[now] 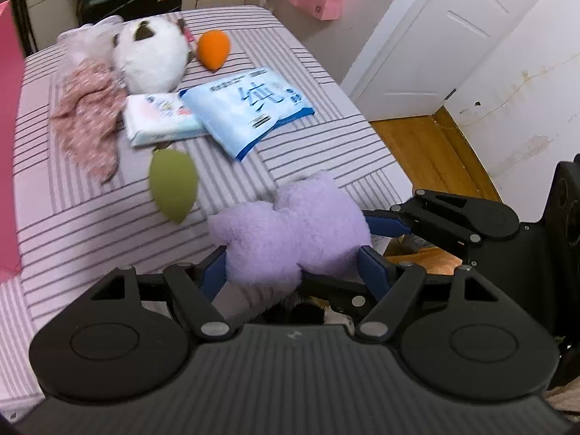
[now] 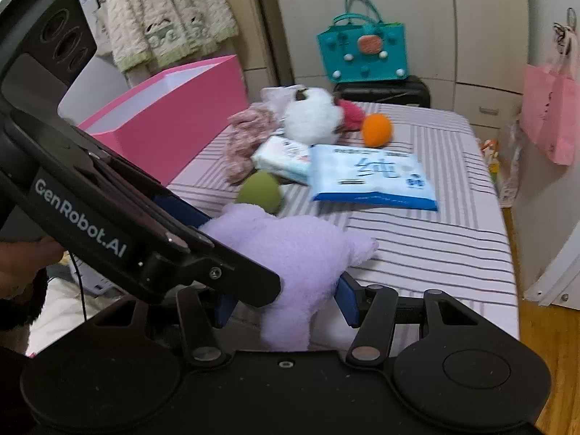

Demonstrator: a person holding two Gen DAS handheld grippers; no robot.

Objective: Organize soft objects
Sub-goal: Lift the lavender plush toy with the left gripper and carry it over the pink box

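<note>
My left gripper (image 1: 293, 264) and right gripper (image 2: 286, 299), both half-open, clamp the fluffy lilac plush toy (image 1: 290, 239) at six o'clock.

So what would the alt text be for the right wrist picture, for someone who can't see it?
Two pairs of tongs, right and left, both grip a fluffy purple plush toy above a striped bed. Behind lie a green ball, blue packet, orange ball and pink box.

The purple plush (image 2: 290, 250) is partly covered by the left tongs (image 2: 203, 224) crossing it. Beyond both tongs, the print on the blue packet (image 2: 373, 177) is blurred, and the pink box (image 1: 9, 137) is cut by the edge.
</note>
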